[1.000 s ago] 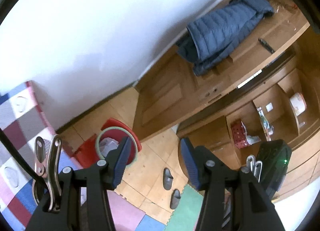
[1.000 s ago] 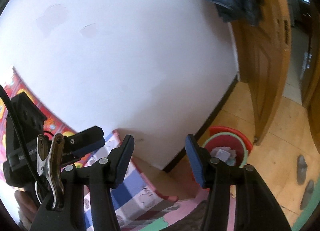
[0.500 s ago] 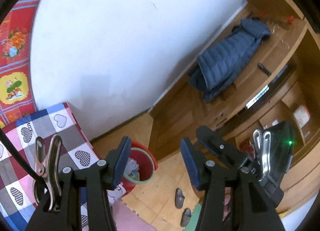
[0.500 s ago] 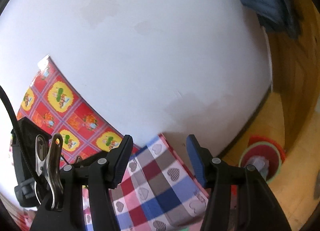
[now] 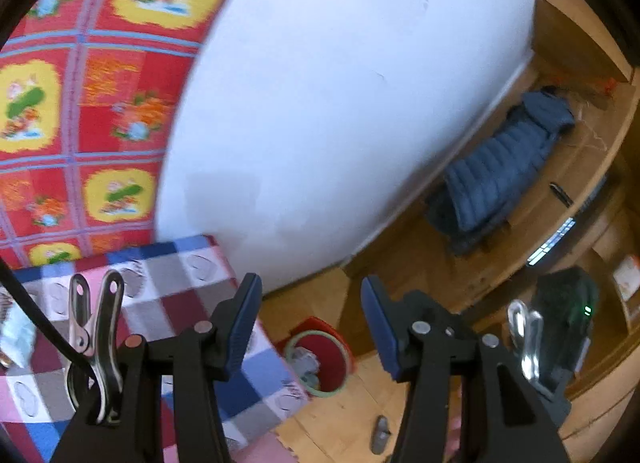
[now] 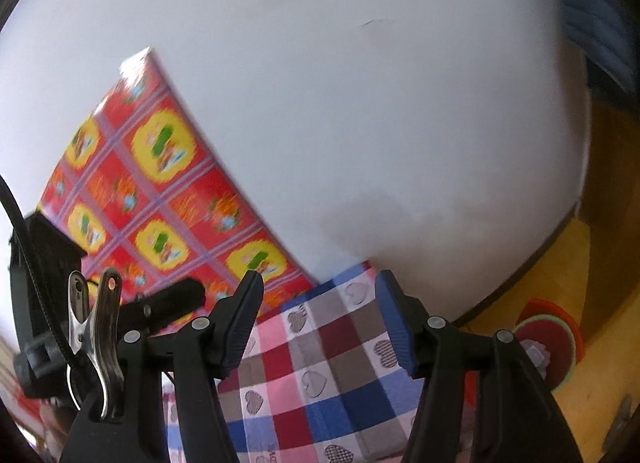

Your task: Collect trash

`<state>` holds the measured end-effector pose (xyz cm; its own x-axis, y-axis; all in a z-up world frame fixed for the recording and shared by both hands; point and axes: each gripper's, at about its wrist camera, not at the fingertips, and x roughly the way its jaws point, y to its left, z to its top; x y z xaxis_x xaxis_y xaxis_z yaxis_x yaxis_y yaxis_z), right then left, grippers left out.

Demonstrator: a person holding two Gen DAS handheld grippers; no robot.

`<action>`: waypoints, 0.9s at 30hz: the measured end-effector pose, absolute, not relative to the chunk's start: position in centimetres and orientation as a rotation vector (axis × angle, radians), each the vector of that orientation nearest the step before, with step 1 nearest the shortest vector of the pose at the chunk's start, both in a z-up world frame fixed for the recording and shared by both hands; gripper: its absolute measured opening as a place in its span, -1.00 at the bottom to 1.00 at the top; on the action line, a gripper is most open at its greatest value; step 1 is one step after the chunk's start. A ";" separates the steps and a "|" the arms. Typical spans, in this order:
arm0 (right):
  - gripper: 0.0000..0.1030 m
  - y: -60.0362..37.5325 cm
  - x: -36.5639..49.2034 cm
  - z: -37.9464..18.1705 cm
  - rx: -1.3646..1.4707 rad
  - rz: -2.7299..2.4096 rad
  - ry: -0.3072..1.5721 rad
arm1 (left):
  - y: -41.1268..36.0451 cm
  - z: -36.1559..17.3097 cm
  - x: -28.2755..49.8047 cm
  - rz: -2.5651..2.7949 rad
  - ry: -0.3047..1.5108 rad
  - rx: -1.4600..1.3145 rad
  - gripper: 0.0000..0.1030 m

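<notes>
A red bin point(image 5: 330, 359) with a green rim stands on the wooden floor beside the checked heart-pattern cloth point(image 5: 168, 303). Crumpled paper point(image 5: 306, 363) lies inside it. My left gripper point(image 5: 312, 323) is open and empty, held high above the cloth's corner and the bin. A pale, blurred scrap point(image 5: 16, 337) lies on the cloth at the far left. In the right wrist view my right gripper point(image 6: 318, 321) is open with nothing between its fingers, over the same cloth point(image 6: 320, 383). The bin point(image 6: 554, 333) sits low at the right. The left gripper's black body point(image 6: 40, 303) shows at the left.
A white wall point(image 5: 340, 103) and a red-and-yellow patterned covering point(image 5: 80, 103) rise behind the cloth. A blue padded jacket point(image 5: 500, 179) lies on a wooden cabinet point(image 5: 580, 151). A grey slipper point(image 5: 380, 439) sits on the floor near the bin.
Both views have swung up and away from the floor toward the cloth and the patterned wall. The bin has shrunk and slid lower right. The right jaws stand slightly wider.
</notes>
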<state>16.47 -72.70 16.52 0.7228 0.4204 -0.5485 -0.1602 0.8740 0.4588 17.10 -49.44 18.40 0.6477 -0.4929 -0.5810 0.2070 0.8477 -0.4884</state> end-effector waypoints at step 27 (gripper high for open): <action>0.16 -51.6 19.6 11.6 0.205 0.791 0.817 | -27.7 13.1 13.1 0.006 0.727 -0.597 0.06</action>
<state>19.65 -51.56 11.64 0.4217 0.7013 -0.5748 -0.5517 0.7015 0.4512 13.10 -27.65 13.06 0.7548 -0.1960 -0.6260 -0.2071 0.8343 -0.5109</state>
